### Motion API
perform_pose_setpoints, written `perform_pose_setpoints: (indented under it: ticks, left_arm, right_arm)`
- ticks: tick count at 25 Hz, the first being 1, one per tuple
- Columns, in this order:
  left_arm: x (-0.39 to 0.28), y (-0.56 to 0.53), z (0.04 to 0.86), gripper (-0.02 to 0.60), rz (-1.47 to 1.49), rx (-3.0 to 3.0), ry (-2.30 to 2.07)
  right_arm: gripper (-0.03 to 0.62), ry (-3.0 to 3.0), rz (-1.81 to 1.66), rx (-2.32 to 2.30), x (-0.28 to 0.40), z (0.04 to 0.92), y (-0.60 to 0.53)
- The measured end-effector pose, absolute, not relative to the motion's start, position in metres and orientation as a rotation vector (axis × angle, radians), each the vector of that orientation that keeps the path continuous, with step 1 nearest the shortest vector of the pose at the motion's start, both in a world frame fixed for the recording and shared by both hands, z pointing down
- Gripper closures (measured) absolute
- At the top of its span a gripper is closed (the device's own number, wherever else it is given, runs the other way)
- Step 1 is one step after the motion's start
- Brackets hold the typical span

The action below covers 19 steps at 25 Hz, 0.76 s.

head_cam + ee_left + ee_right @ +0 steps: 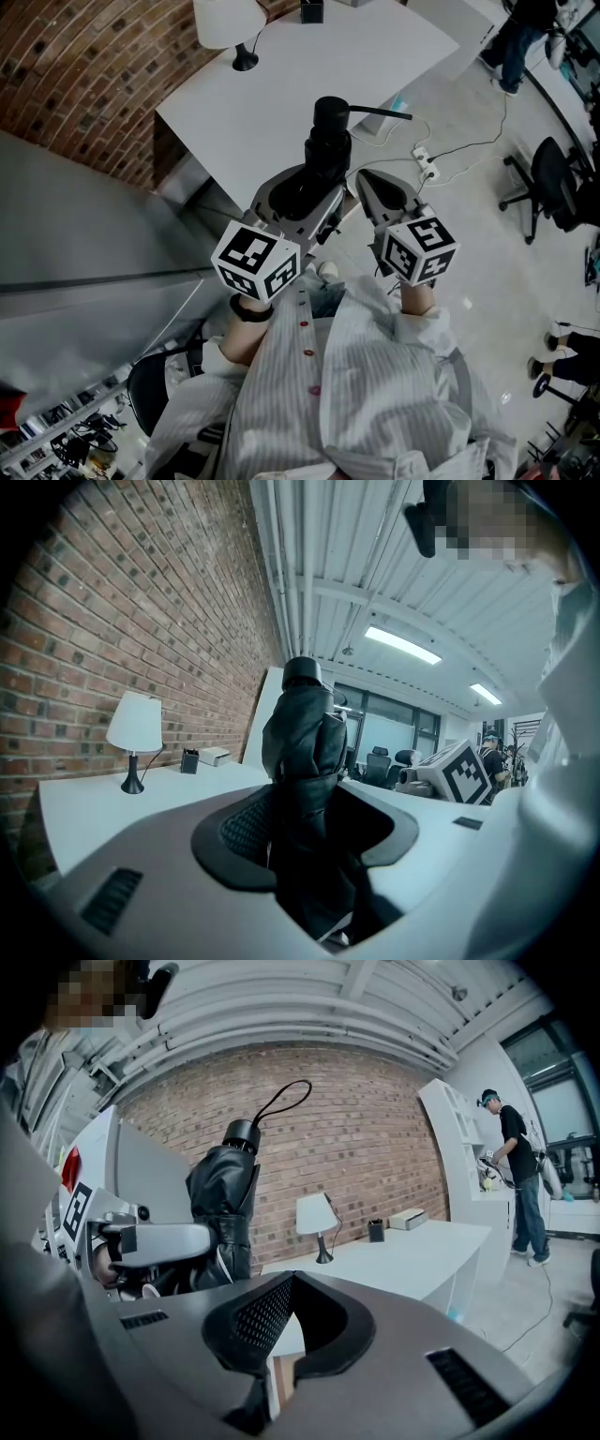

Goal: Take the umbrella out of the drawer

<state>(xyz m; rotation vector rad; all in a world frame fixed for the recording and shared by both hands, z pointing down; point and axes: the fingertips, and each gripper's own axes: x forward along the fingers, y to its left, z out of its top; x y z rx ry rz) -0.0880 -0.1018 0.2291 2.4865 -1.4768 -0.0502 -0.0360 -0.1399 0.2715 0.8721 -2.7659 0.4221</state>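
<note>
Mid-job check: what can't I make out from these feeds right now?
- The drawer: it is in no view, so its state is unknown.
- Lower end of the folded black fabric umbrella: in the left gripper view it is hidden between the jaws of the left gripper, and in the head view it is under that gripper.
- Small dark box on the white desk: too small to identify in any view.

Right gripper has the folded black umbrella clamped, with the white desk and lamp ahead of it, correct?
No, the left gripper has it: the left gripper view shows its jaws closed on the folded black umbrella. The right gripper is shut on nothing. The white desk and lamp are ahead.
</note>
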Motion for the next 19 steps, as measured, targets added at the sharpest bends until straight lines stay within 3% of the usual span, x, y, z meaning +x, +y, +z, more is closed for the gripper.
perform_pose_setpoints:
  ticks: [19]
  left_arm:
    - [-0.087, -0.097, 0.240, 0.371, -0.018, 2.476, -1.453]
  right_arm:
    - [0.560, -2.735, 0.452, 0.863, -0.035, 0.285, -0.132]
